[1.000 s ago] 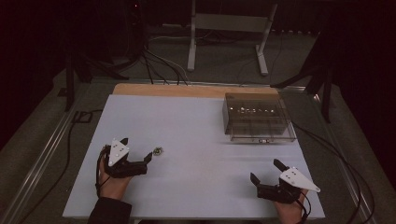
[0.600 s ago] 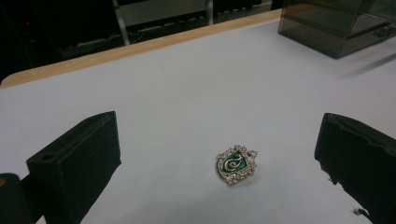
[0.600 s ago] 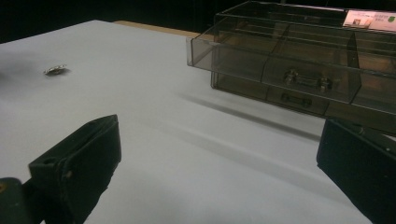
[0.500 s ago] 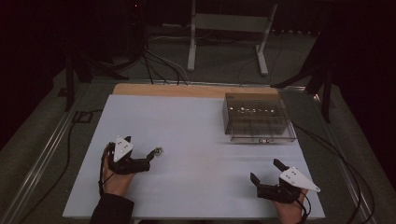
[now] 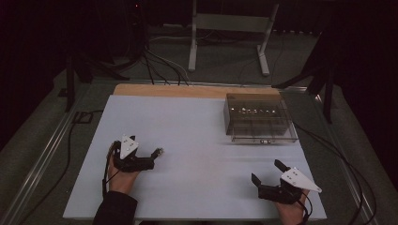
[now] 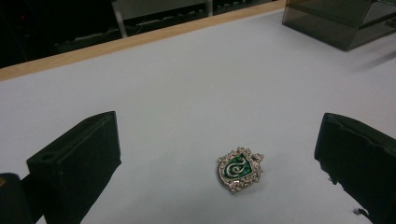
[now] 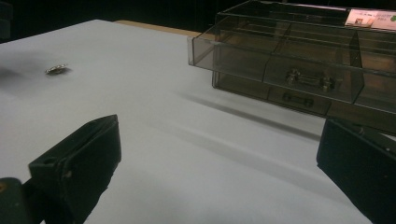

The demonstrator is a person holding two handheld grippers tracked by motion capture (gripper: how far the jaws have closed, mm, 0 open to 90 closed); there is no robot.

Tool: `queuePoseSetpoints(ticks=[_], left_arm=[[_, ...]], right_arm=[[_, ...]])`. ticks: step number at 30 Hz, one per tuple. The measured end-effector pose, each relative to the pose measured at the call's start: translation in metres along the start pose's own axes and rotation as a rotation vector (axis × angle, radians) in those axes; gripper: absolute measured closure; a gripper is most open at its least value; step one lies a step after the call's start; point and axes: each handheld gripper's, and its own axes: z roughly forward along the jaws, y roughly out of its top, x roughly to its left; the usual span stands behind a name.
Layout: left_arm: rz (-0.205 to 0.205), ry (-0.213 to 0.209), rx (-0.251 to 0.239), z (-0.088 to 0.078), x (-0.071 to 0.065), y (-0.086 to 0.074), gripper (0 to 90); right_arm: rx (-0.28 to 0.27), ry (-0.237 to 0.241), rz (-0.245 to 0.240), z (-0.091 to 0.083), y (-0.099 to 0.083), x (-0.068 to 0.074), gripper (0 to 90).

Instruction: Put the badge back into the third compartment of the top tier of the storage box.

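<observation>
Since the earlier frame your left tongs (image 5: 157, 153) have drawn back toward you and settled lower on the worktop (image 5: 197, 126), and their tips now sit right at the small crest badge (image 5: 160, 150); your right tongs (image 5: 267, 171) have not shifted.

You are in the approach step, just before the pickup. In the left gripper view the badge (image 6: 240, 169) lies flat on the white worktop between the two black jaws, which stand wide apart and touch nothing. It sits nearer the jaw at 3 o'clock than the one at 9 o'clock, so the next move calls for a slight shift toward 3 o'clock to centre it, then a lowering until the jaw tips meet the surface, then a gentle close. The badge is thin and lies flush, so the jaws will likely have to catch it by its rim.

The badge is a silver-edged shield with a green face and a coiled serpent. In the left gripper view its long axis runs from about 1 o'clock, where the wider crowned top lies, to about 7 o'clock, where the point is, so the point aims back toward you.

Your right tongs rest at the near right of the worktop, jaws spread wide and empty, facing the smoked clear compartment box (image 7: 299, 60) at 1 o'clock. In the right gripper view the badge (image 7: 57, 69) lies well apart at 10 o'clock.
</observation>
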Motion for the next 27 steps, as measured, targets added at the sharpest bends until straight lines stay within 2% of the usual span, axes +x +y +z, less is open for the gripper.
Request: queuePoseSetpoints(ticks=[7, 13, 17, 24, 27], left_arm=[[-0.006, -0.003, 0.008, 0.006, 0.000, -0.001, 1.4], [-0.007, -0.001, 0.045, 0.013, 0.000, -0.002, 5.9], [-0.013, -0.015, 0.068, 0.016, -0.001, -0.003, 7.5], [-0.003, -0.035, 0.100, 0.022, -0.004, -0.005, 8.2], [0.014, -0.045, 0.122, 0.024, -0.007, -0.005, 9.8]], right_arm=[[0.000, 0.003, -0.001, 0.000, 0.000, 0.000, 0.0], [0.000, 0.006, -0.003, 0.001, 0.000, 0.000, 0.0], [0.000, 0.007, -0.003, 0.001, 0.000, 0.000, 0.0], [0.002, 0.007, -0.002, 0.001, 0.000, 0.000, 0.0], [0.002, 0.008, -0.003, 0.001, 0.000, 0.000, 0.0]])
